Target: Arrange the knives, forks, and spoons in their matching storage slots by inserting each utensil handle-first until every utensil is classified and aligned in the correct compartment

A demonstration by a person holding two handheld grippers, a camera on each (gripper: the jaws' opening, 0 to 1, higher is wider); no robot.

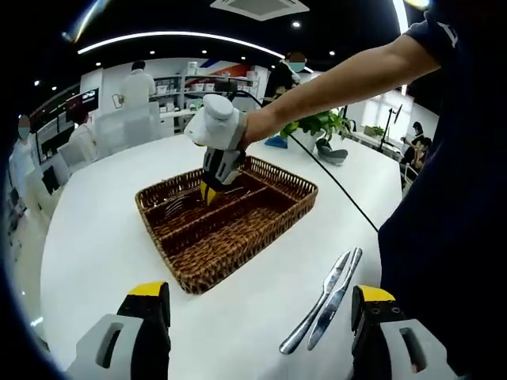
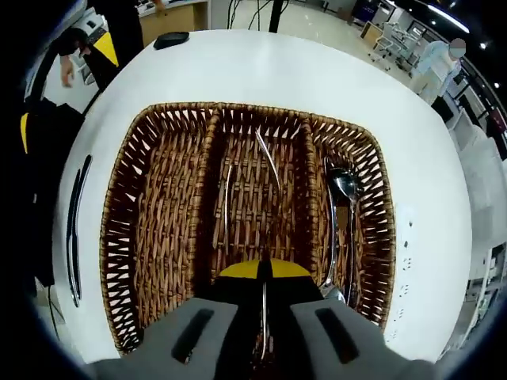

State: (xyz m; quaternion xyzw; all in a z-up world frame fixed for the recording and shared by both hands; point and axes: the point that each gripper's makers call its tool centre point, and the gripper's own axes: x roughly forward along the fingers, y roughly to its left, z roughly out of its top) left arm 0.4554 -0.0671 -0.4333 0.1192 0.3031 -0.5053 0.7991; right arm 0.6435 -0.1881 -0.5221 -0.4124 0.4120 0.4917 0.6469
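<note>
**Cutlery sorting: one utensil going into the middle slot of the wicker tray**

Worktop (image 1: 103,237): white, round-edged; carries everything listed below.

Wicker tray (image 2: 127,261): brown, three long compartments side by side. All places below are given relative to it.

Right gripper (image 2: 264,313): directly over the tray's middle compartment, jaws clenched on a thin metal utensil (image 2: 264,317) held between the yellow pads. Seen from the left gripper view, the right gripper (image 1: 214,186) dips into the tray.

Left gripper (image 1: 261,317): held back from the tray's near corner, jaws released and wide apart, nothing between them.

Contents: middle compartment, two slim utensils (image 2: 227,206); right-hand compartment, spoons (image 2: 344,190).

Outside the tray: a pair of knives (image 1: 325,305) on the worktop near its corner, lying side by side.

Step in hand, as judged: depositing the held utensil in the middle slot. The next move calls for lowering it parallel with the pieces already there, then opening the jaws; the knives remain to be collected.

Hard to make out: the held utensil's head is hidden by the jaws, so its type is uncertain; the left-hand compartment looks bare.
</note>
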